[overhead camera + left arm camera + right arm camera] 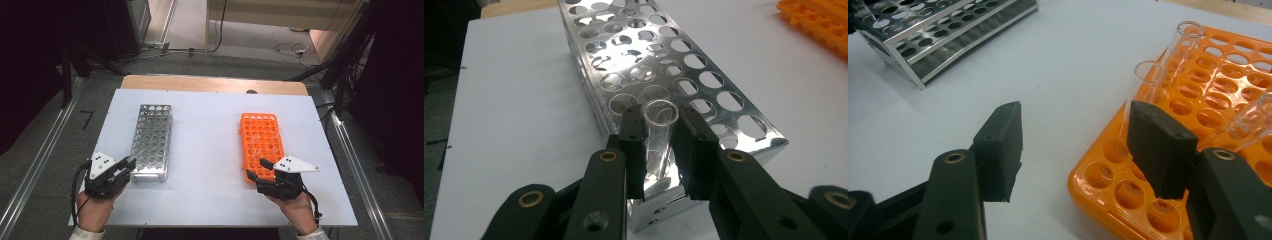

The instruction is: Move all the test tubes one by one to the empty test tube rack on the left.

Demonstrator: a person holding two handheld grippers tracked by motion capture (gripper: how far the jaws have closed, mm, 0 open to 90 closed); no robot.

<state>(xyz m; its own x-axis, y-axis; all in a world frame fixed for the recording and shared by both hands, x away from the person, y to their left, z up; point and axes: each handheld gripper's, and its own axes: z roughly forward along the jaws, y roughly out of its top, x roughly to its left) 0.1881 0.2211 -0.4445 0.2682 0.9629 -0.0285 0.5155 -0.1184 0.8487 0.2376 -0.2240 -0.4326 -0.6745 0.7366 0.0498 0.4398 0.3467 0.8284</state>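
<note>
A person's left hand-held gripper (659, 150) pinches a clear glass test tube (659, 131) between its pads, upright over a near-corner hole of the steel rack (151, 142), which lies at nine o'clock on the white surface (210, 165). The tube's foot appears to have entered the hole, though the jaws hide how deep it sits. At three o'clock the right hand-held gripper (1073, 150) hangs spread at the near edge of the orange rack (261, 145), where more tubes (1148, 80) stand just ahead of its jaws. The transfer looks to be at the seating stage; the next move calls for lowering the tube straight down, then easing the pads apart without tipping it.
</note>
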